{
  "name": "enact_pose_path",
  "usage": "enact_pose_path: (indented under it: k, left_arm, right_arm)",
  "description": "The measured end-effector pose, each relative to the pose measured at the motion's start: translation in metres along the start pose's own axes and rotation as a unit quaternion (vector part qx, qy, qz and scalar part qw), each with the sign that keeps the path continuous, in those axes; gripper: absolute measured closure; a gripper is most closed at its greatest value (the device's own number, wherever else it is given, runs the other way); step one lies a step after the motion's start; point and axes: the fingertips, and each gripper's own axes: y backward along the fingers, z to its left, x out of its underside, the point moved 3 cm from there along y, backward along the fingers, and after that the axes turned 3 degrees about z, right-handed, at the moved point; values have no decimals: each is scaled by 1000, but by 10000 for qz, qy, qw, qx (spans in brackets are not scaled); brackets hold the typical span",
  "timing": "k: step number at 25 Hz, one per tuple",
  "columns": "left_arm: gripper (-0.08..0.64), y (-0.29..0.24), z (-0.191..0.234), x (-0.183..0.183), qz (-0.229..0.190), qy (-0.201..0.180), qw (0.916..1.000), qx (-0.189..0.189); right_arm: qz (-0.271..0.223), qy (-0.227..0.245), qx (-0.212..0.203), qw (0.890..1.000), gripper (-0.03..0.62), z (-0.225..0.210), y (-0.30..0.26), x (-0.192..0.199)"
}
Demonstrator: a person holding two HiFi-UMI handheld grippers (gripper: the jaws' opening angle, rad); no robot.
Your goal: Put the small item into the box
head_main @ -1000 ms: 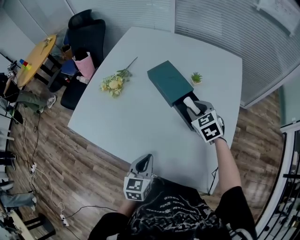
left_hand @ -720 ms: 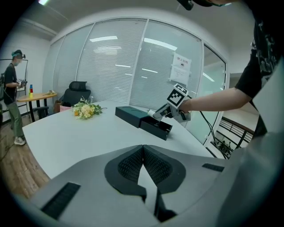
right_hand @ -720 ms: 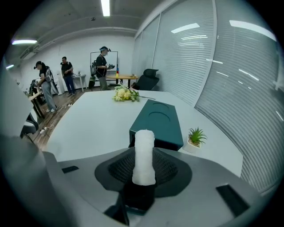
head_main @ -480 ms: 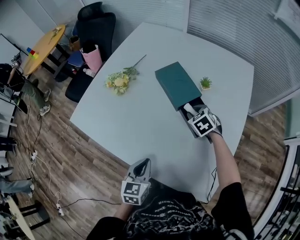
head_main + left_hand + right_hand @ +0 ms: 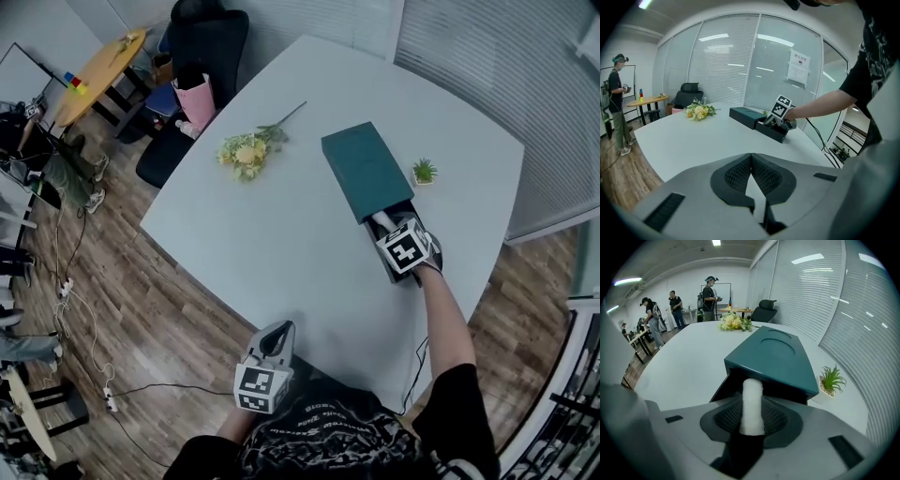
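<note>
A small white cylinder [image 5: 752, 394] stands between the jaws of my right gripper [image 5: 753, 409], which is shut on it. The cylinder's tip hangs over the dark open drawer [image 5: 725, 386] that slides out from under the teal box [image 5: 771, 354]. In the head view the right gripper [image 5: 390, 234] sits over the drawer [image 5: 397, 266] at the near end of the teal box [image 5: 366, 171], with the white cylinder [image 5: 380, 222] poking toward the lid. My left gripper [image 5: 274, 343] is shut and empty at the table's near edge, close to the person's body, its pads meeting in the left gripper view [image 5: 751, 156].
A bunch of yellow flowers [image 5: 246, 150] lies left of the box. A tiny potted plant [image 5: 424, 172] stands to the box's right, near the window blinds. The white table [image 5: 262, 234] ends just beyond the drawer. People stand near a round table [image 5: 733, 310] in the far room.
The right gripper has moved the white cylinder a little closer to the teal lid, over the drawer. The left gripper has stayed at the near edge.
</note>
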Motion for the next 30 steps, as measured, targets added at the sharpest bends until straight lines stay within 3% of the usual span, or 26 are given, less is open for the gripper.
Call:
enact_pose_path:
  k: [8, 12, 16, 30]
  left_arm:
    - [543, 5, 4, 2, -5, 17, 9999, -124]
    - [543, 10, 2, 2, -104, 45, 9999, -117]
    - [543, 14, 3, 1, -218, 56, 9997, -92]
    - [543, 34, -13, -8, -632, -175, 9969, 428]
  right_arm:
    - [-41, -80, -20, 10000, 450, -2, -7, -1]
    - [34, -128, 17, 9999, 371, 1, -6, 6]
    - [-203, -488, 81, 9986, 311, 0, 5, 3]
    - [-1167, -696, 308, 9902, 311, 27, 123, -13]
